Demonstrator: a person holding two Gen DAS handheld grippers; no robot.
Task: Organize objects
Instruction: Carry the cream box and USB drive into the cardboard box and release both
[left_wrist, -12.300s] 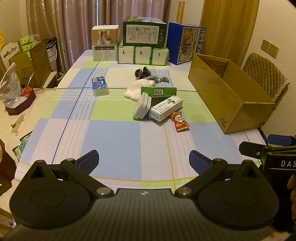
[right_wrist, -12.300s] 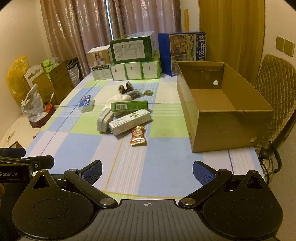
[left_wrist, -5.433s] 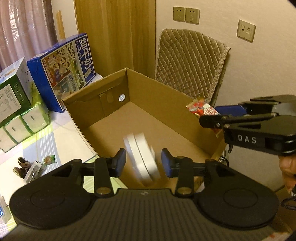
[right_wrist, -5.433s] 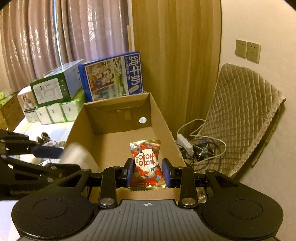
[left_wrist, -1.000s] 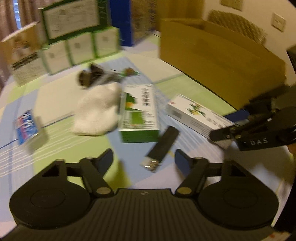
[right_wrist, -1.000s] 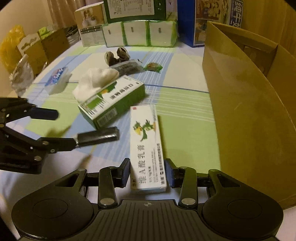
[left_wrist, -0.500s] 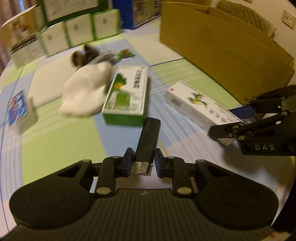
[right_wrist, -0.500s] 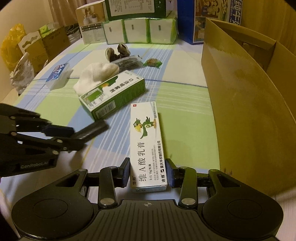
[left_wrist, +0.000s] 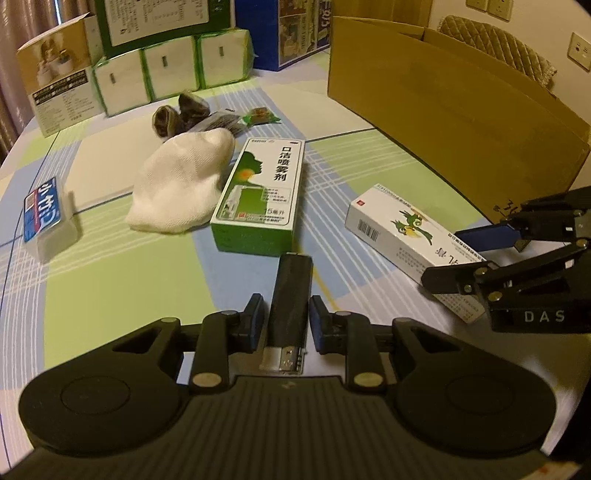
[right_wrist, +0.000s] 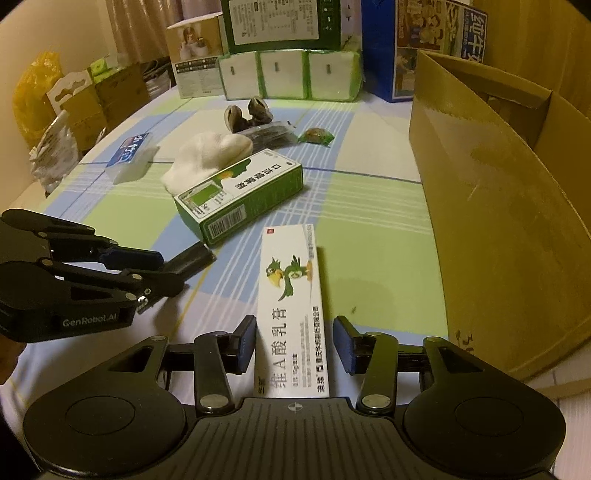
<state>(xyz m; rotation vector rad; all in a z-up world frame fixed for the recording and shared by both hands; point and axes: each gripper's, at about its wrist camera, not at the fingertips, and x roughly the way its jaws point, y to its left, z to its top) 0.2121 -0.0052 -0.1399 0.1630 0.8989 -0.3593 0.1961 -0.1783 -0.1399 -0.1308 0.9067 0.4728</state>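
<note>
Between the left gripper's (left_wrist: 287, 319) closed fingers sits a black stick (left_wrist: 290, 295), low over the table (left_wrist: 110, 288), just before a green box (left_wrist: 264, 192). From the right wrist, the right gripper (right_wrist: 293, 345) clasps a white box (right_wrist: 291, 314) beside the carton (right_wrist: 498, 221).

Right side blocked by tall cardboard box wall (right_wrist: 498, 206). Far edge walled off by stacked boxes (right_wrist: 288, 74). Mid-table clutter: green box (left_wrist: 262, 192), white cloth (left_wrist: 181, 188), small wrappers behind. Open tablecloth (left_wrist: 92, 295) near left; clear lane between green box and cardboard.
</note>
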